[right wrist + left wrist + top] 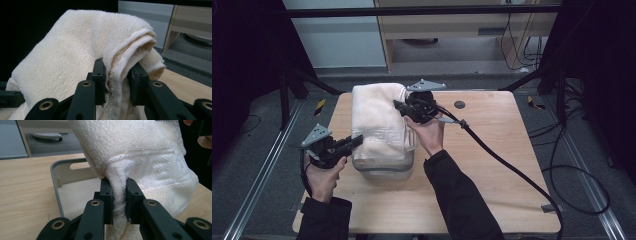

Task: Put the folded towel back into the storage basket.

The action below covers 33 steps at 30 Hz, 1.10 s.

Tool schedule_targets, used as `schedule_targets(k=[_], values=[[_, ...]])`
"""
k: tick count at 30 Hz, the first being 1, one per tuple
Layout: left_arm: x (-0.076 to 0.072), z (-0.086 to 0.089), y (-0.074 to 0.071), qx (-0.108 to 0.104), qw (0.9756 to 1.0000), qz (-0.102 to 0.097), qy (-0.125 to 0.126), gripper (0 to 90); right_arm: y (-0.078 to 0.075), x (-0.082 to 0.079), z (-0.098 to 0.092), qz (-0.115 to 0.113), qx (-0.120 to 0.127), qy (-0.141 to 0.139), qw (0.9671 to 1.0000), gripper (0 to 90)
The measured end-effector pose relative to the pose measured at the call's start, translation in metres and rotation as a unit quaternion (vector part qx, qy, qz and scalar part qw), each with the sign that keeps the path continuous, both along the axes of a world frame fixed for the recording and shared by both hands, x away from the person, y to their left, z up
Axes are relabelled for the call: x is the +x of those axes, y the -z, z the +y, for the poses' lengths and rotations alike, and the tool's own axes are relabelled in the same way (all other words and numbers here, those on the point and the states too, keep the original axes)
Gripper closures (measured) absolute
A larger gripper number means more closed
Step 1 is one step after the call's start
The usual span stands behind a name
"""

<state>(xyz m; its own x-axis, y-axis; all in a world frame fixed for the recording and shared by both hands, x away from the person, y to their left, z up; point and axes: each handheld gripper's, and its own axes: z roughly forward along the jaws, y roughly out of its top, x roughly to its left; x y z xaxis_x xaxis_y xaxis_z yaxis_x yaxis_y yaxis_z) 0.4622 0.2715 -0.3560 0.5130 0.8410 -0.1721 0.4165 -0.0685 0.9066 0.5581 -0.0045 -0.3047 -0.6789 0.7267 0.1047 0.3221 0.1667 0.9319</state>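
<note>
In the high view, one folded white towel (379,117) hangs over one clear plastic tub (384,166) on the wooden table (492,165), hiding most of the tub. The left gripper (357,140) meets the towel's near left edge, and the right gripper (398,106) its far right edge; both sets of tips are too small and dark here to read.

In the left gripper view, the two black jaws are closed on a bunched fold of the towel (140,157), whose woven border band shows. The tub's grey rim (55,185) is partly covered.

In the right gripper view, the jaws pinch the towel's layered hem (75,55); the towel is cream-white, looped terry.
</note>
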Motion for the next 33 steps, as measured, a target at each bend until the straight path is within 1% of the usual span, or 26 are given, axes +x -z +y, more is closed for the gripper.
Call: schedule_targets(k=[9,10,16,17,21,24,27,33], values=[[0.010,0.004,0.014,0.011,0.9996,0.027,0.001,78.0,0.019,0.009,0.009,0.018,-0.012,0.008,0.9997,70.4],[0.011,0.005,0.015,0.013,0.9995,0.029,0.001,78.0,0.021,0.009,0.009,0.018,-0.014,0.007,0.9997,70.4],[0.017,0.007,0.025,0.023,0.9986,0.047,0.000,78.0,0.034,0.014,0.013,0.029,-0.018,0.011,0.9994,70.4],[0.018,0.007,0.027,0.024,0.9985,0.049,0.000,78.0,0.037,0.015,0.014,0.033,-0.018,0.012,0.9992,70.3],[0.021,0.006,0.032,0.031,0.9980,0.056,0.001,78.0,0.045,0.018,0.014,0.043,-0.018,0.014,0.9988,70.3],[0.023,0.005,0.036,0.040,0.9977,0.056,-0.001,78.0,0.052,0.021,0.014,0.048,-0.017,0.016,0.9986,70.1],[0.025,0.005,0.039,0.046,0.9970,0.061,-0.003,78.0,0.058,0.024,0.015,0.052,-0.022,0.018,0.9982,70.1],[0.028,0.007,0.047,0.053,0.9959,0.072,-0.009,78.0,0.068,0.027,0.020,0.062,-0.026,0.021,0.9975,70.1]])
